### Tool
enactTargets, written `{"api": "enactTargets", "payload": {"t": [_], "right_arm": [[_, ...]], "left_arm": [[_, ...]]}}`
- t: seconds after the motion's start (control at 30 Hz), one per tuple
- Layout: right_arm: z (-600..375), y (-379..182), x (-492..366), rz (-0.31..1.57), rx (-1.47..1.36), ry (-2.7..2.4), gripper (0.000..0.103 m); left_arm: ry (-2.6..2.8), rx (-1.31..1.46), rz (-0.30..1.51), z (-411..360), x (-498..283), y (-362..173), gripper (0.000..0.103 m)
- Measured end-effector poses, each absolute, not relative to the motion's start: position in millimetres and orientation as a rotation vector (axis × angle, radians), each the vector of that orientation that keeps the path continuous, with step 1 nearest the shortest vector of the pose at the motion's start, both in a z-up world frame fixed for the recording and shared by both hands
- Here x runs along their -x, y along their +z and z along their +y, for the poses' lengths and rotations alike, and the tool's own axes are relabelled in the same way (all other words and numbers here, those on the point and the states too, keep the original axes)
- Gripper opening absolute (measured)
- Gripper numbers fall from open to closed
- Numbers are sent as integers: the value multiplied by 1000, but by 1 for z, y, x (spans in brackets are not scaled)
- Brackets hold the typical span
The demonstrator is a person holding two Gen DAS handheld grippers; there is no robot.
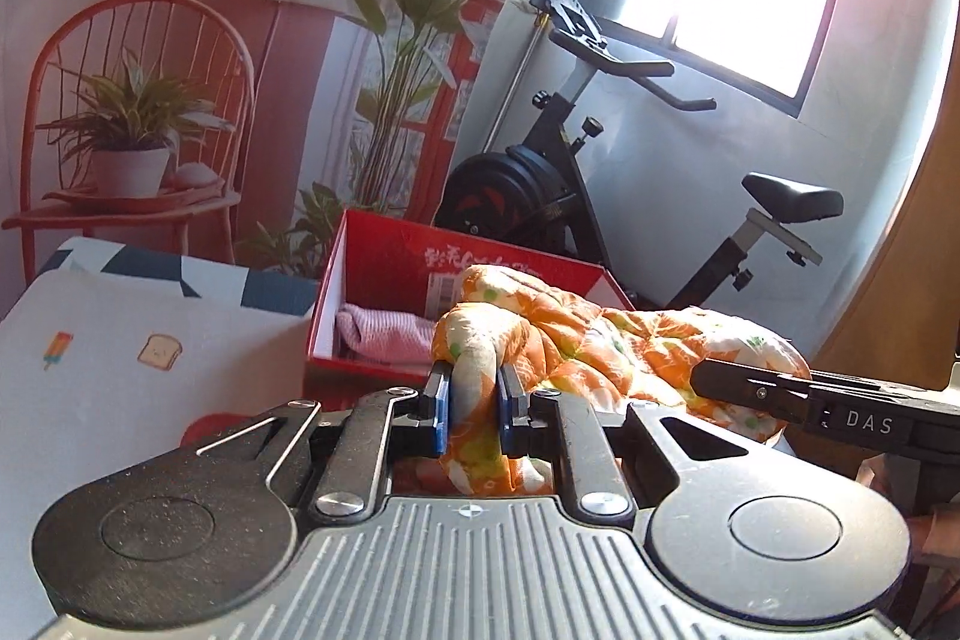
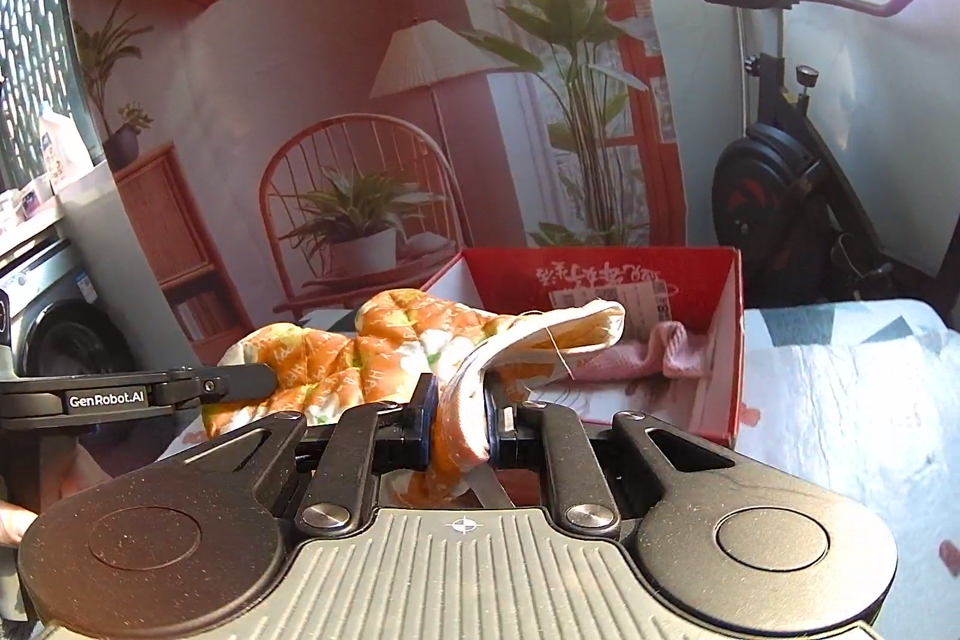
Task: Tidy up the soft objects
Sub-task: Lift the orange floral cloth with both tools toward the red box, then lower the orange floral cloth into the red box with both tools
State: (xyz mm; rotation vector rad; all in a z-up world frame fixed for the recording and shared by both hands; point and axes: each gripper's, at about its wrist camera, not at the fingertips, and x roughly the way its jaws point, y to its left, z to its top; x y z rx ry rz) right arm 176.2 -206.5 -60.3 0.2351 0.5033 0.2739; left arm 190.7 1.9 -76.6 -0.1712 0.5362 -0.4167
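Observation:
An orange floral quilted cloth (image 1: 600,340) is held up between both grippers, just in front of a red cardboard box (image 1: 384,250). My left gripper (image 1: 474,400) is shut on one end of the cloth. My right gripper (image 2: 459,412) is shut on the other end (image 2: 360,346), whose white lining shows. A pink striped cloth (image 1: 384,340) lies inside the box, also seen in the right wrist view (image 2: 654,352). The right gripper's arm (image 1: 810,400) shows at the right of the left wrist view; the left gripper's arm (image 2: 132,394) shows at the left of the right wrist view.
The box (image 2: 672,274) stands on a surface under a patterned sheet (image 1: 120,388). An exercise bike (image 1: 600,172) stands behind the box. A printed backdrop (image 2: 360,111) with a chair, plants and a lamp hangs behind. A washing machine (image 2: 42,316) stands at the far left.

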Motion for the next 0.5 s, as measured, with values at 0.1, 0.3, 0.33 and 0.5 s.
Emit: {"api": "enactTargets", "payload": {"t": [0.1, 0.3, 0.33, 0.5], "right_arm": [[-213, -56, -211, 513, -214, 251, 14], [-221, -71, -277, 573, -208, 185, 14], [-220, -78, -287, 593, -203, 177, 14], [-217, -113, -320, 723, -190, 123, 13]], "left_arm": [[-405, 162, 534, -8, -220, -71, 16], [-393, 135, 589, -25, -282, -79, 16], [-387, 128, 606, -26, -291, -83, 16], [-388, 73, 712, -36, -325, -106, 16]]}}
